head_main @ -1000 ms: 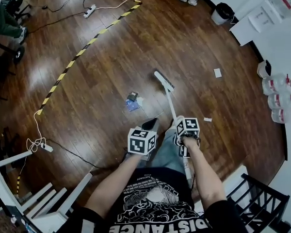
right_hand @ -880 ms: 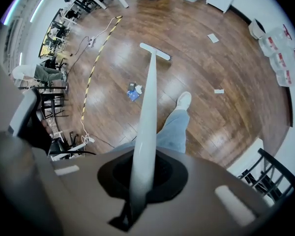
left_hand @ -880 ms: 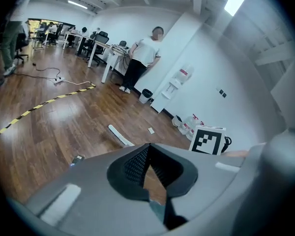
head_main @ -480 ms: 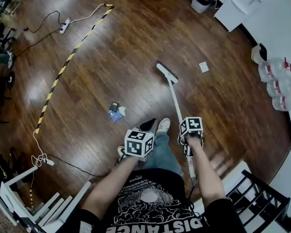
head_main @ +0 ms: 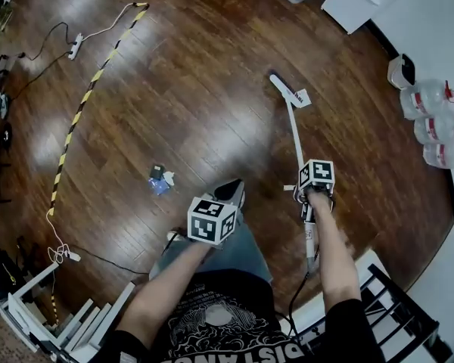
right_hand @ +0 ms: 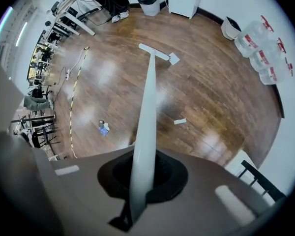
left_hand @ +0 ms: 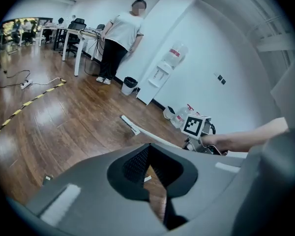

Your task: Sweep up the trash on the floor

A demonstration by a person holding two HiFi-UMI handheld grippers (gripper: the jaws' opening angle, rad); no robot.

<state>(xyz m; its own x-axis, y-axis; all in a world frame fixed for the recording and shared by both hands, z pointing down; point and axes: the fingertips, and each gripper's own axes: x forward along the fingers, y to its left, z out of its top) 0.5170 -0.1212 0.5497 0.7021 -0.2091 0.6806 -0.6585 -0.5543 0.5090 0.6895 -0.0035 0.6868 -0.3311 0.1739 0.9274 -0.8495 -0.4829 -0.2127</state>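
The broom head has now reached the white paper scrap and can sweep it; the right gripper clamps the broom handle, and the left gripper is closed and empty.

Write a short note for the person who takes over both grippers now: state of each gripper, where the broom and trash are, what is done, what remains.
Right gripper: shut on the broom handle; the broom head is far ahead.
Left gripper: jaws nearly together, with only a narrow wedge of floor showing between them; I cannot tell whether it holds anything.
Trash: white paper right at the broom head; small white scrap beside the handle; blue and dark litter to the left, apart from the broom.
Done: nothing gathered yet.
Left: sweep all three together.
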